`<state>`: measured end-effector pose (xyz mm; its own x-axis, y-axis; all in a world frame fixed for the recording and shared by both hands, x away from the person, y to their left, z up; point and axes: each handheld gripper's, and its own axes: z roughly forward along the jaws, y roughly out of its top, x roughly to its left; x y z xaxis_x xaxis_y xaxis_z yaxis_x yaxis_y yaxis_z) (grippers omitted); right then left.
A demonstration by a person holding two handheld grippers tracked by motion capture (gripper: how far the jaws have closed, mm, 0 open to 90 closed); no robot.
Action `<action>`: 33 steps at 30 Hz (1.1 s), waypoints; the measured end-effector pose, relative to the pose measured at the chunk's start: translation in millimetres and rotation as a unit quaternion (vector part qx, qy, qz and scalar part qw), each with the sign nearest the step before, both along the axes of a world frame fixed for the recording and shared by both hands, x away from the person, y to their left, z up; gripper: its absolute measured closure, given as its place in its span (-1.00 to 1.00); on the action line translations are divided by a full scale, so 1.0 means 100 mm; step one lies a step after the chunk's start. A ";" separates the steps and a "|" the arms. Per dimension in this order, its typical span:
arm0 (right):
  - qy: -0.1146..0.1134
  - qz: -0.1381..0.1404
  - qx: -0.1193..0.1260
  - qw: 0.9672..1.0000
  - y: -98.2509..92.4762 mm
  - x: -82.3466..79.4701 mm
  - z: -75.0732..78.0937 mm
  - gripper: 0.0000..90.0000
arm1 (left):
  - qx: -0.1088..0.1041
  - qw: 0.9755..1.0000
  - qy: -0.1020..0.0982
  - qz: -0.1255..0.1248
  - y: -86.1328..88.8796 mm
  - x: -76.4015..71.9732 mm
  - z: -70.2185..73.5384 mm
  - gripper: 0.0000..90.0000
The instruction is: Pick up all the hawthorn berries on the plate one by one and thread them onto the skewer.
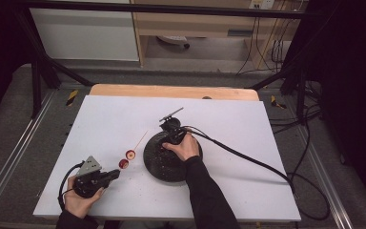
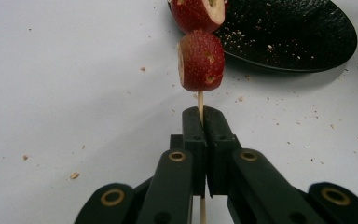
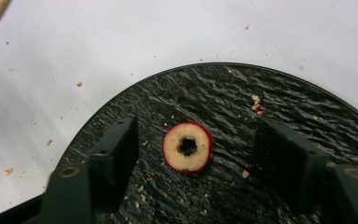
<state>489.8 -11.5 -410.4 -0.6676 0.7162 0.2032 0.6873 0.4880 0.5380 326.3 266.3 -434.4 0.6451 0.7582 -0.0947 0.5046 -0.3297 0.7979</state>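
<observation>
White tabletop [image 1: 219, 119]: your left gripper [image 2: 200, 122] clamps skewer [image 2: 200, 100] w/ two fruit pcs. Right gripper [image 3: 193, 154] sits half-wide around cored slice [image 3: 187, 148] on black plate [image 3: 279, 102], not touching. Step: pick slice. Next: close, then thread onto skewer tip.

The plate [image 3: 223, 93] under the right gripper [image 3: 193, 158] is black with a wavy, bumpy pattern; the fruit ring [image 3: 187, 148] between its black jaws is cream with a red edge; the two fruit pieces [image 2: 201, 60] just past the left gripper [image 2: 200, 123] are dark red with pale spots; the stick [image 2: 200, 100] is light tan; the table [image 1: 109, 119] is white with brown crumbs.
</observation>
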 end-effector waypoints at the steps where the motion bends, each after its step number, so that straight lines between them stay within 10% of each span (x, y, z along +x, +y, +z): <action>1: 0.002 0.001 0.000 1.000 0.00 0.01 0.00 -0.21 | 0.000 1.000 0.000 0.000 0.00 0.00 0.00 0.96; 33: 0.044 -0.015 0.003 0.999 0.01 0.01 -0.05 0.37 | 0.001 1.000 -0.001 -0.001 -0.01 0.00 -0.01 0.96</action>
